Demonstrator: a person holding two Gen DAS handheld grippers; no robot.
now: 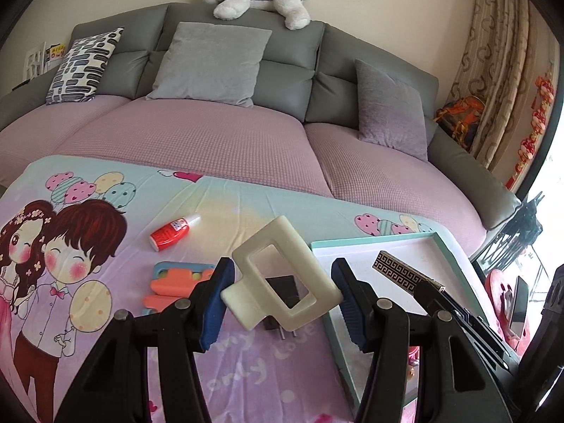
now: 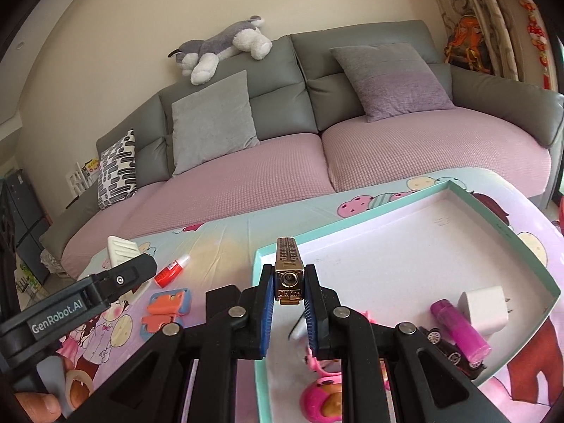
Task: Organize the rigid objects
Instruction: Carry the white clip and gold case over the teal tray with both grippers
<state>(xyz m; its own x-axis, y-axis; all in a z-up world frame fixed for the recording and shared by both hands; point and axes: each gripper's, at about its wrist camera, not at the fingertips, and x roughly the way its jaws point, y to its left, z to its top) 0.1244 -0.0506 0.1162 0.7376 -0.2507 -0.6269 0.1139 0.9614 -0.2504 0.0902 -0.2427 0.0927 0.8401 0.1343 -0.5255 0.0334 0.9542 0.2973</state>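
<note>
My left gripper point(image 1: 282, 296) is shut on a cream hair claw clip point(image 1: 278, 275) and holds it above the cartoon-print cloth, left of the teal-rimmed tray point(image 1: 447, 246). My right gripper point(image 2: 289, 299) is shut on a gold patterned lighter point(image 2: 288, 275) and holds it over the tray's left part point(image 2: 261, 257). The lighter also shows in the left wrist view point(image 1: 405, 273). A red glue bottle point(image 1: 174, 232), an orange-and-blue clip point(image 1: 176, 282) and a black plug point(image 1: 282, 296) under the claw clip lie on the cloth.
In the tray lie a white charger point(image 2: 484, 308), a magenta tube point(image 2: 460, 329), a black toy car point(image 2: 451, 350) and pink toys point(image 2: 324, 391). A grey sofa point(image 1: 218, 141) with cushions stands behind the table. A tape roll point(image 2: 79, 387) lies at the near left.
</note>
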